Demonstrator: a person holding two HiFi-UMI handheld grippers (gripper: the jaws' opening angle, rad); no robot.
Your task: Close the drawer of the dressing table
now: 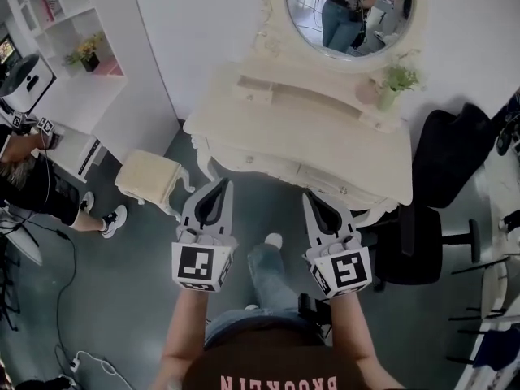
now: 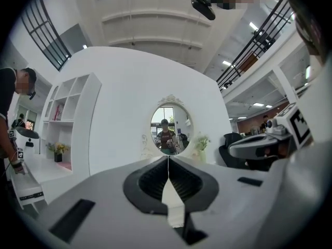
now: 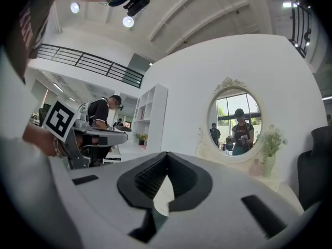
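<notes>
Dressing table (image 1: 268, 136): cream, long side running left to right, front facing the person.
Mirror (image 1: 349, 15): oval, at the table's far side, seen in all three views.
Drawer (image 1: 329, 179): in the table's front under the near edge, long side along the table, just beyond the right gripper. Only the head view shows it; each gripper's body hides it in its own view.
Left gripper (image 1: 218, 185): clenched, nothing between the jaws, pointing at the table.
Right gripper (image 1: 310, 197): clenched, empty, alongside.
Plant (image 1: 396, 81): far right on the tabletop.
</notes>
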